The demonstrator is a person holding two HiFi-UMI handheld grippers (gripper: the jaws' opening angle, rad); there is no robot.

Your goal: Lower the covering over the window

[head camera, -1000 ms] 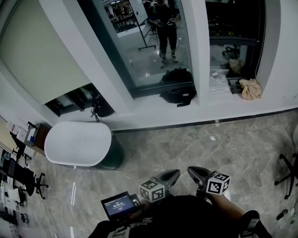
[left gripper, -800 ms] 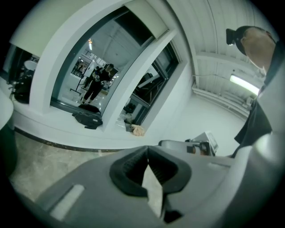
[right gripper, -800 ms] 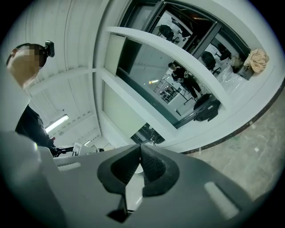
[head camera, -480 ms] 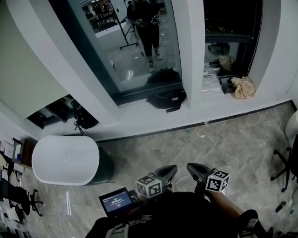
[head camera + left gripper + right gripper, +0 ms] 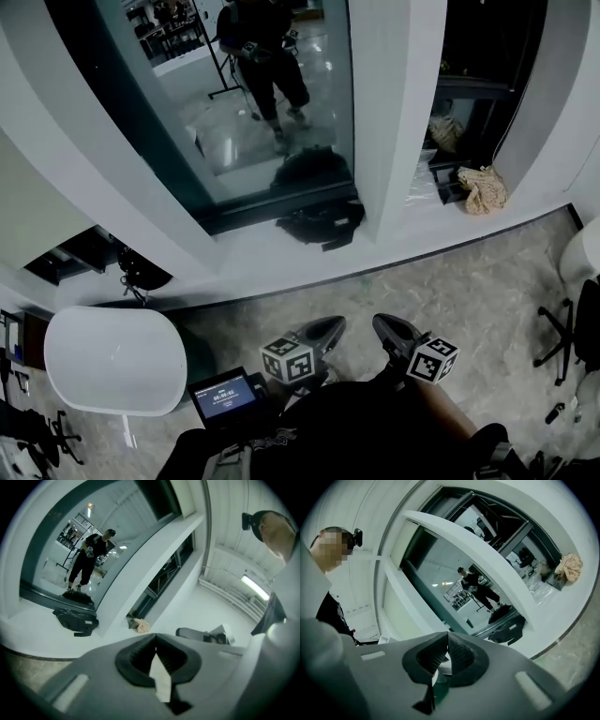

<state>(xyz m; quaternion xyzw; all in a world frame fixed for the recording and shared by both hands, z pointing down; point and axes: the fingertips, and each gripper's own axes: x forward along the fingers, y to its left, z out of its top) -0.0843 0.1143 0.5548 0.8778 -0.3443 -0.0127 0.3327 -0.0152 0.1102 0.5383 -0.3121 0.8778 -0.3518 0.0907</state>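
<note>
A large window pane [image 5: 253,103] between white pillars mirrors the person who holds the grippers. No covering hangs over this pane in view. On the pane further left, a beige blind [image 5: 23,216] hangs partly down. My left gripper [image 5: 323,330] and right gripper [image 5: 389,330] are held low and side by side in front of the body, above the marble floor. Both are shut and empty. In the left gripper view the jaws [image 5: 155,641] meet and face the window [image 5: 70,550]. In the right gripper view the jaws [image 5: 446,639] also meet and face the window [image 5: 454,578].
A black bag [image 5: 319,223] lies on the white sill below the pane, and a beige cloth [image 5: 483,187] lies on the sill at right. A white oval table [image 5: 112,361] stands at lower left. A small screen [image 5: 223,394] sits near the body. An office chair [image 5: 572,328] stands at right.
The window, the sill and the black bag have grown larger and slid down and left in the head view. Both grippers stayed shut in front of the body.
</note>
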